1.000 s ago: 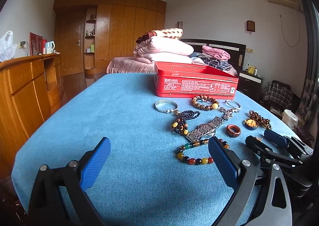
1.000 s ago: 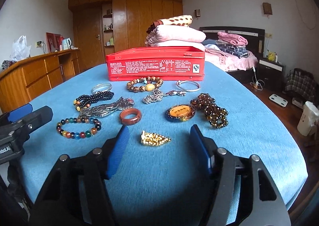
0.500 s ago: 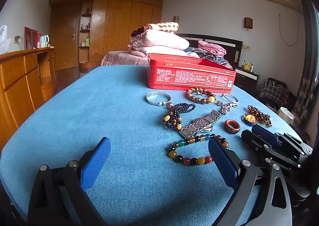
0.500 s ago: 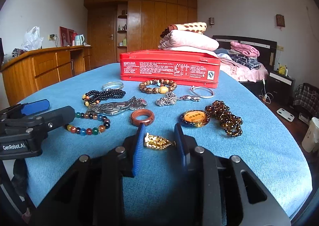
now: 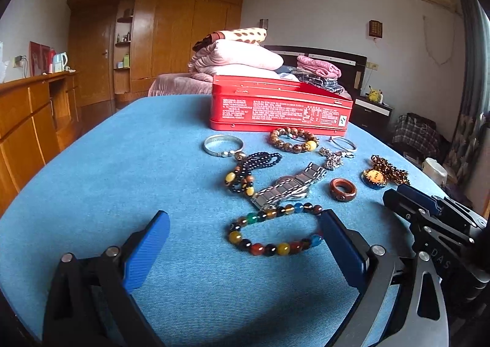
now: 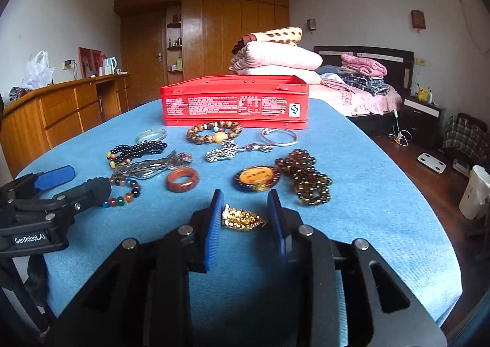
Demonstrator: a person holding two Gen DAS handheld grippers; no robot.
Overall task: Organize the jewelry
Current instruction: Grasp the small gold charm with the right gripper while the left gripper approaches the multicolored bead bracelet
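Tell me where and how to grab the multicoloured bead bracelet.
Take the multicoloured bead bracelet across one strand of its loop, probably the near arc, coming down from above. It lies flat on the blue cloth as an open ring, so pinching across the whole ring would likely just squash it. The left tool hangs open around it, so it should shift until one finger lands inside the loop.

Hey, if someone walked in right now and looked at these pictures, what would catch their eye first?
Probably the red tin at the far side of the blue table, with bracelets and rings scattered in front of it. Next, the right gripper closed around a small gold piece at the near edge. The left gripper stands wide open around the multicoloured bead bracelet.
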